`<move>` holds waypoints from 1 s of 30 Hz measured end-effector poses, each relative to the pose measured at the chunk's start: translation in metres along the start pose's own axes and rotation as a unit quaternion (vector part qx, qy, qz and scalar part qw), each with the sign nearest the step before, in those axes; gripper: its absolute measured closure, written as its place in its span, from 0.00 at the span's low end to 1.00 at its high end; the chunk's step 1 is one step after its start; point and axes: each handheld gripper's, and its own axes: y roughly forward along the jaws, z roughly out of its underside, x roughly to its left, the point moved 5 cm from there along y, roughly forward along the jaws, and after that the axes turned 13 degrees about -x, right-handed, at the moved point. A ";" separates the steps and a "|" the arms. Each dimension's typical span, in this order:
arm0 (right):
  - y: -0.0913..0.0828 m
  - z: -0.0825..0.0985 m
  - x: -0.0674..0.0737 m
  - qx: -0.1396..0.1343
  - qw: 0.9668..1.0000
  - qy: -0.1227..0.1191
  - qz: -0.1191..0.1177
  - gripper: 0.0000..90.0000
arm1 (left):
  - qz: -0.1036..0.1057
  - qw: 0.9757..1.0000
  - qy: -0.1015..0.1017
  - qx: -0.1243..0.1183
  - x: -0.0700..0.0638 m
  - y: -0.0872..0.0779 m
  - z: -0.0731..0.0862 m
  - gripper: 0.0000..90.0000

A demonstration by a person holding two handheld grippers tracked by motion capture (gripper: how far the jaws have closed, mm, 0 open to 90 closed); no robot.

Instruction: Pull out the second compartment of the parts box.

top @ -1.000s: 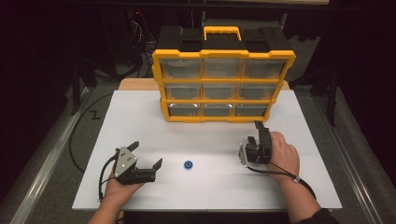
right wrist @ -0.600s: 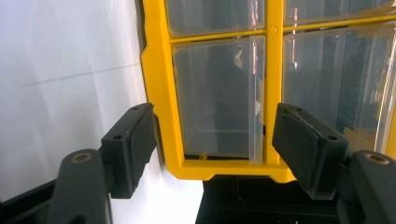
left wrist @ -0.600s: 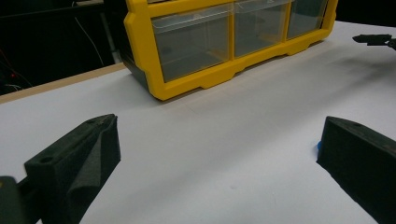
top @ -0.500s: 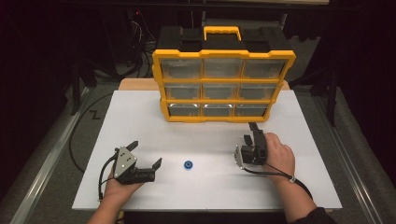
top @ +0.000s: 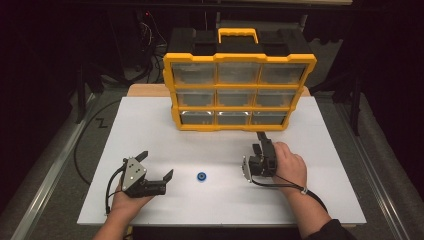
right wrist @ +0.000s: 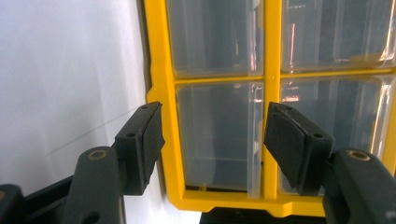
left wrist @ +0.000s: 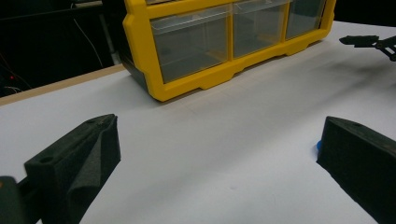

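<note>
**Table** [top: 150, 125] — white board top, bearing everything below.

**Drawer cabinet** [top: 239, 90] — yellow frame, black back and handle, nine clear drawers in three rows; upright at the far middle of the table. All drawers look pushed in. In the right gripper view the frame appears rolled on its side, so that gripper is turned a quarter way round.

**Right gripper** [top: 260, 139] — in the person's right hand [top: 287, 162], near the cabinet's bottom row, jaws aimed at its front. The jaws have just been closing, yet they stand apart with nothing between the pads; through the gap shows one clear drawer [right wrist: 217, 135], short of contact. Judged: this hand is lining up on a bottom-row drawer, towards the right end as the high view has it, though which drawer exactly cannot be told. The drawer front lies straight ahead of the fingertips, its long axis level along the cabinet, crosswise to the reach.

**Left gripper** [top: 156, 167] — in the left hand [top: 127, 200], resting low at the near left, jaws spread wide and empty.

**Blue ring** [top: 201, 176] — small round part, flat on the table between the two grippers, just beyond the left gripper's jaw tips. The left gripper is the nearer; in its own view the ring [left wrist: 319, 145] peeks out beside the right-hand jaw.
</note>
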 end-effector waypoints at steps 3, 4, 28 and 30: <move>0.004 -0.006 -0.005 -0.001 1.000 -0.001 0.004 0.44 | 0.000 1.000 -0.001 -0.001 0.000 0.000 0.000 0.00; 0.005 -0.008 -0.006 -0.002 1.000 -0.002 0.008 0.44 | 0.000 1.000 -0.001 -0.001 0.000 0.000 0.000 0.00; 0.025 -0.029 -0.048 -0.012 0.999 -0.012 0.038 0.47 | 0.006 1.000 -0.013 -0.015 0.001 -0.002 -0.002 0.00; 0.025 -0.030 -0.051 -0.010 0.999 -0.013 0.038 0.47 | 0.007 1.000 -0.012 -0.015 0.001 -0.002 -0.002 0.00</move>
